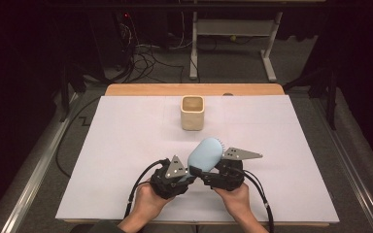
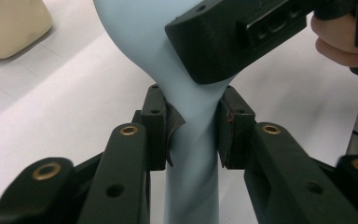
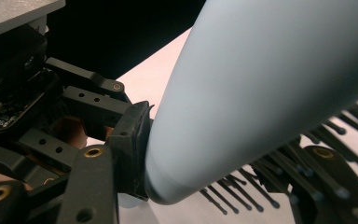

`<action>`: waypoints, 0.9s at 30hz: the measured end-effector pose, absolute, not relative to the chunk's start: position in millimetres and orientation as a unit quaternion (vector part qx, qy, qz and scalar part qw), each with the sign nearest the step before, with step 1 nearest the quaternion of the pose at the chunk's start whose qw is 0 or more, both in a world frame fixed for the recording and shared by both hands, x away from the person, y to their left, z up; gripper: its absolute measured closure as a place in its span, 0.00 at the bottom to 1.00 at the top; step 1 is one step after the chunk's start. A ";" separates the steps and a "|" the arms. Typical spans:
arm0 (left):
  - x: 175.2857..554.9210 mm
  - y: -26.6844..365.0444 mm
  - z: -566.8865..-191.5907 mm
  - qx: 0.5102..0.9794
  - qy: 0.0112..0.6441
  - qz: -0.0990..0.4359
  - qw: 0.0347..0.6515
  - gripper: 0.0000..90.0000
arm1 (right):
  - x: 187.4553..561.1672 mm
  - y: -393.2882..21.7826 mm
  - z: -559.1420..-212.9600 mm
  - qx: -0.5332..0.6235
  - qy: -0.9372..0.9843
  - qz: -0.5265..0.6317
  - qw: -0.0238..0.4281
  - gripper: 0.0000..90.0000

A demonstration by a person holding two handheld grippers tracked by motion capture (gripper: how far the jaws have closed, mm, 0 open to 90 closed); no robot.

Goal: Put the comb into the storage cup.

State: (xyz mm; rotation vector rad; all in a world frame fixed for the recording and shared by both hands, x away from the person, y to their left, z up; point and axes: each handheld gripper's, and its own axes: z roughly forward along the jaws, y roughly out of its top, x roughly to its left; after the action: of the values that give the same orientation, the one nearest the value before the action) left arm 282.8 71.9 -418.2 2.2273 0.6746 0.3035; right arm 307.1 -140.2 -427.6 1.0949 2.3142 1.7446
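Together, both grippers hold a light-blue hairbrush [image 1: 205, 153] above the table [image 1: 126, 145]: left gripper [image 2: 193, 130] clamps its handle, right gripper [image 3: 223, 172] has closed on its head, bristles showing; beige cup [image 1: 193, 112] stands well beyond.

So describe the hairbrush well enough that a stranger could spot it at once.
Start at the white sheet covering the table, then look to its near edge, where two hands hold black grippers. Between them is the pale blue plastic hairbrush, its oval head raised. Unlike the square beige cup standing farther back, it has dark bristles and a slim handle.
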 end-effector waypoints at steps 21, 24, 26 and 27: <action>285.0 82.2 -415.3 0.862 0.273 0.117 0.410 0.56 | 315.6 -139.9 -408.2 0.328 0.775 0.539 0.033 0.61; 285.0 82.7 -415.6 0.861 0.275 0.119 0.411 0.52 | 316.8 -143.0 -407.1 0.330 0.774 0.539 0.034 0.61; 285.2 84.2 -415.8 0.860 0.275 0.117 0.413 0.49 | 317.9 -144.8 -406.5 0.332 0.774 0.538 0.036 0.61; 285.4 85.2 -416.0 0.859 0.276 0.115 0.415 0.47 | 318.4 -145.6 -406.6 0.333 0.774 0.537 0.036 0.61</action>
State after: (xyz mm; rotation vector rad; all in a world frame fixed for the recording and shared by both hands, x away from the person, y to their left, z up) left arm 285.4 85.2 -416.0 2.1592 0.6931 0.2889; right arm 318.4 -145.6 -406.6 1.0225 2.3773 1.6502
